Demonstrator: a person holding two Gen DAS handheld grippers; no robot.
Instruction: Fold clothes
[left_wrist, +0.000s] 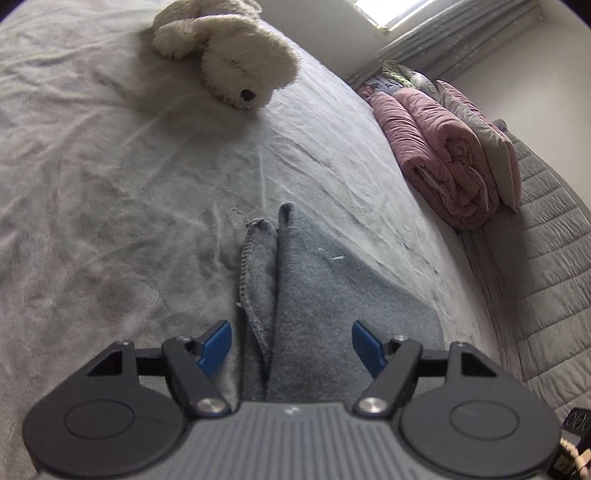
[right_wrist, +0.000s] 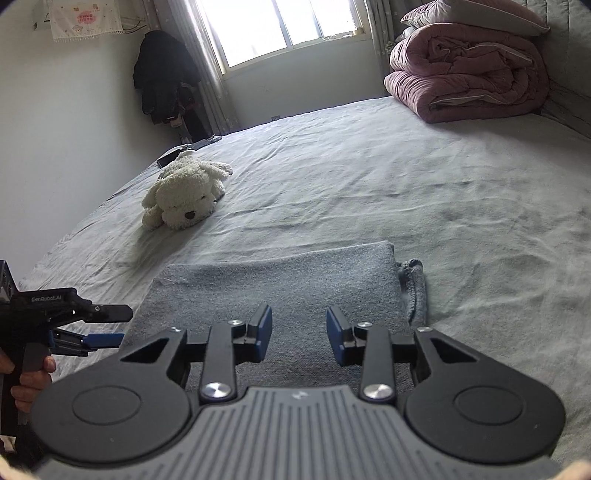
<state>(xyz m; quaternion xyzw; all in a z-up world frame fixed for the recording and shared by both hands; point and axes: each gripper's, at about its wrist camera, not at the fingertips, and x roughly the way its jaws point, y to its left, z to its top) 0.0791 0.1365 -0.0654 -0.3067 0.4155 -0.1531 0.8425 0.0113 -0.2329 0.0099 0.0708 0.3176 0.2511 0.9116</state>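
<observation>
A grey-blue knitted garment (right_wrist: 280, 288) lies folded into a flat rectangle on the bed, with a loose stitched end (right_wrist: 415, 291) sticking out past its right edge. In the left wrist view the same garment (left_wrist: 317, 291) runs away from me, its loose end (left_wrist: 256, 266) at its left. My left gripper (left_wrist: 291, 347) hovers open above it, nothing between the blue pads. My right gripper (right_wrist: 299, 334) is open too, just above the garment's near part. The left gripper (right_wrist: 118, 325) also shows at the left edge of the right wrist view, held by a hand (right_wrist: 29, 380).
A white plush dog (right_wrist: 184, 195) lies on the grey sheet (right_wrist: 369, 177) beyond the garment. A rolled pink quilt (right_wrist: 465, 74) with a pillow (right_wrist: 476, 14) on top sits at the far right by the padded headboard (left_wrist: 554, 266). Dark clothes (right_wrist: 162, 77) hang in the corner by the window.
</observation>
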